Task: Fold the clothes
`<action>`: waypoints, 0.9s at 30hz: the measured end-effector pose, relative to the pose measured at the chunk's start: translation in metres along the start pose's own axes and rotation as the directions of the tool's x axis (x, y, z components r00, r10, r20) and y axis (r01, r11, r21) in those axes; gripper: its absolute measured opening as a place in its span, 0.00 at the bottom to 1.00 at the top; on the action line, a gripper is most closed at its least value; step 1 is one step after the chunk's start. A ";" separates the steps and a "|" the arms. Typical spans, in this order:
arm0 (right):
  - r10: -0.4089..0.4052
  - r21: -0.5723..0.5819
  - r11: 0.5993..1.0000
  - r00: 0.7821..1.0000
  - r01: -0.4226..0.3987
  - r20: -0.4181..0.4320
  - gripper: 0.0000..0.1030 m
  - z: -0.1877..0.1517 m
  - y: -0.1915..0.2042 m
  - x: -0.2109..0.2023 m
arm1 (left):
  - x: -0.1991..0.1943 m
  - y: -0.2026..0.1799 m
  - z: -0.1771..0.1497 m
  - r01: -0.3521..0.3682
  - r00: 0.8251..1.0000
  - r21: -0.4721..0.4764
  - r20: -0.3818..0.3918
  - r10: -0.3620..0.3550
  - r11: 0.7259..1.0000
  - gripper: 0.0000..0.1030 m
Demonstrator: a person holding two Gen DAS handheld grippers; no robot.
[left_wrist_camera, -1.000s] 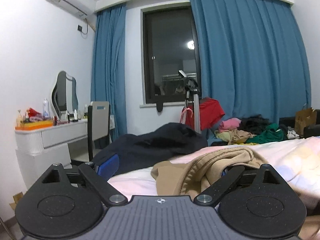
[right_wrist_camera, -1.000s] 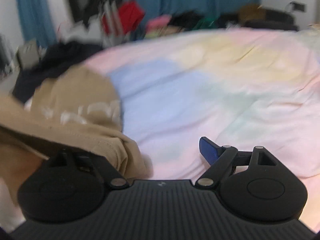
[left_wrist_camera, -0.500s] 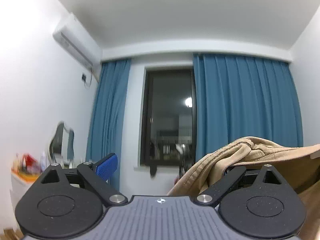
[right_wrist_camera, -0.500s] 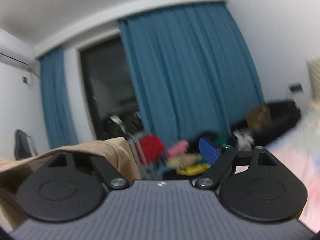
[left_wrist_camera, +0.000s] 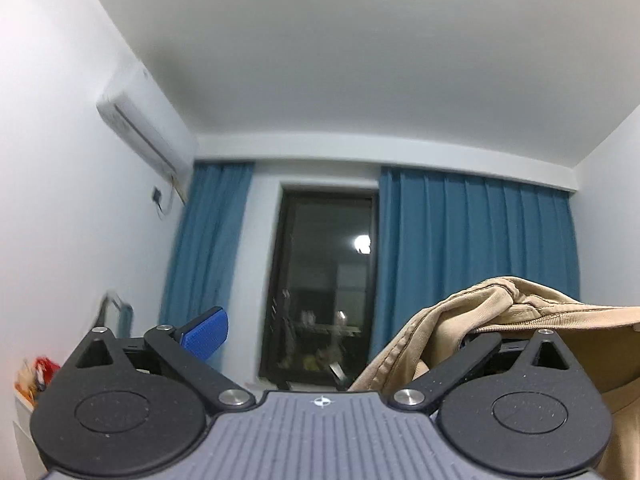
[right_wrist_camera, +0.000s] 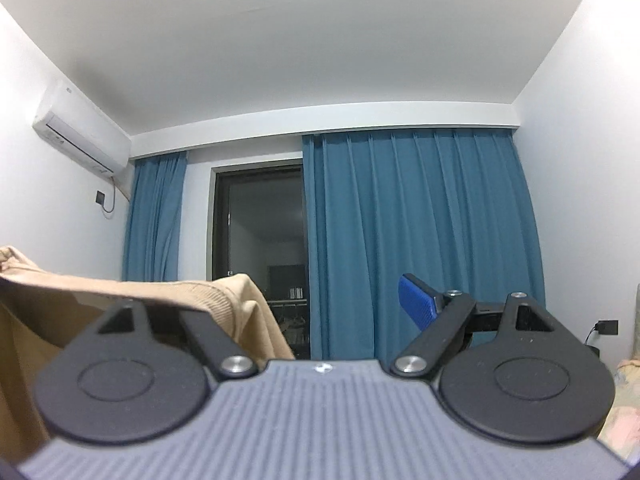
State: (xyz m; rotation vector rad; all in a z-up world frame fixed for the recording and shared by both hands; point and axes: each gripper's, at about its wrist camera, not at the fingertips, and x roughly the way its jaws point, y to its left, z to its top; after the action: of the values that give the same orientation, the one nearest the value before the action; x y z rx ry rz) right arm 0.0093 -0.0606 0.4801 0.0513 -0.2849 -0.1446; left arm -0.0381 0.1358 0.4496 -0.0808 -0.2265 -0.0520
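A tan garment (left_wrist_camera: 500, 304) is held up in the air between the two grippers. In the left wrist view it drapes over the right finger of my left gripper (left_wrist_camera: 340, 334) and hides it. The blue pad (left_wrist_camera: 204, 332) of the other finger stands far to the left, so the jaws are wide apart. In the right wrist view the same tan garment (right_wrist_camera: 120, 296) lies over the left finger of my right gripper (right_wrist_camera: 292, 304). That gripper's blue pad (right_wrist_camera: 416, 300) is bare and far to the right. Both cameras tilt up toward the ceiling.
Ahead are a dark window (left_wrist_camera: 324, 292), blue curtains (right_wrist_camera: 420, 240) and a wall air conditioner (left_wrist_camera: 144, 128). A dresser edge with red items (left_wrist_camera: 36, 372) shows at the lower left. A strip of the pastel bed sheet (right_wrist_camera: 624, 384) shows at the far right.
Both grippers have risen from the bed and tilted upward, lifting the tan garment. The bed and the clothes piles have dropped out of view.
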 end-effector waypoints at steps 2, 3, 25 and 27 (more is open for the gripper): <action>0.007 0.007 1.000 1.000 -0.007 -0.025 0.82 0.002 -0.004 -0.002 | 0.007 0.001 -0.003 0.014 0.999 -0.009 -0.039 -0.014 1.000 0.99; 0.007 0.008 1.000 0.999 -0.007 -0.039 0.82 0.001 -0.006 -0.002 | 0.011 0.001 -0.007 0.021 0.998 -0.010 -0.053 -0.022 1.000 1.00; -0.213 -0.113 0.977 0.852 0.181 -0.478 0.82 -0.392 -0.089 0.311 | 0.369 -0.017 -0.421 0.021 0.864 0.089 -0.503 0.027 0.996 1.00; -0.223 -0.140 0.975 0.803 0.174 -0.552 0.82 -0.452 -0.097 0.344 | 0.405 -0.019 -0.480 0.041 0.821 0.127 -0.570 0.039 0.991 1.00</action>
State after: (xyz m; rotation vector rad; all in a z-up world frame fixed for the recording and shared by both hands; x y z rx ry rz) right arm 0.4511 -0.1939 0.1356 0.0400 0.3289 -0.3429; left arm 0.4618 0.0586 0.0762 0.0718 0.3781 -0.0598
